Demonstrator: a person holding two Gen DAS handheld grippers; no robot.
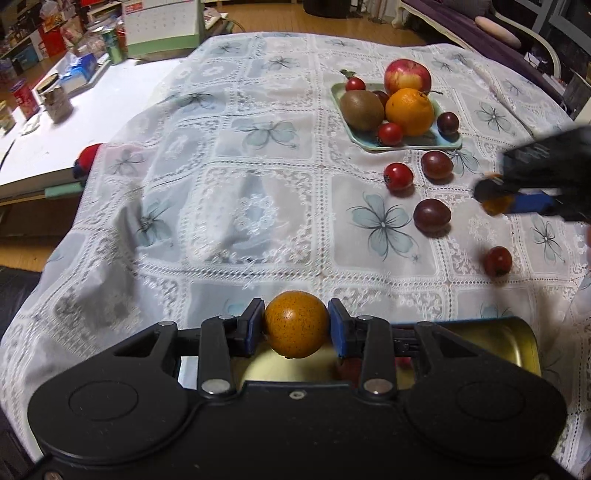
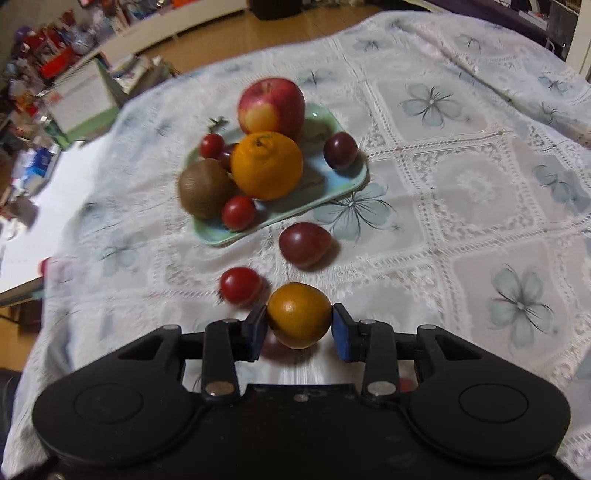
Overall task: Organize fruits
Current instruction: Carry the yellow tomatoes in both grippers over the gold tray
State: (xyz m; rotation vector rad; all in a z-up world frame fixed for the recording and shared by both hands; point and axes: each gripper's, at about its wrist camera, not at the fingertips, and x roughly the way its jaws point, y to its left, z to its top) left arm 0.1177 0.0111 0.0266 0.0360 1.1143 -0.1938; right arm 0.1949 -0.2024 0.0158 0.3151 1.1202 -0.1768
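My left gripper (image 1: pixel 296 325) is shut on a small speckled orange fruit (image 1: pixel 296 324), held above a gold metal tin (image 1: pixel 491 341). My right gripper (image 2: pixel 299 321) is shut on a second small orange fruit (image 2: pixel 299 319) above the tablecloth; it shows at the right edge of the left wrist view (image 1: pixel 517 195). A pale green tray (image 1: pixel 448 142) (image 2: pixel 332 192) holds an apple (image 2: pixel 271 107), an orange (image 2: pixel 266 166), a kiwi (image 2: pixel 205 188) and small red and dark fruits. Loose red tomatoes (image 1: pixel 398 176) (image 2: pixel 240 285) and dark plums (image 1: pixel 432 215) (image 2: pixel 303 243) lie near the tray.
A lace flowered tablecloth (image 1: pixel 240 206) covers the table. A white side table (image 1: pixel 74 122) with tins, boxes and a calendar (image 1: pixel 159 27) stands to the left. A sofa (image 1: pixel 480 22) is at the far right.
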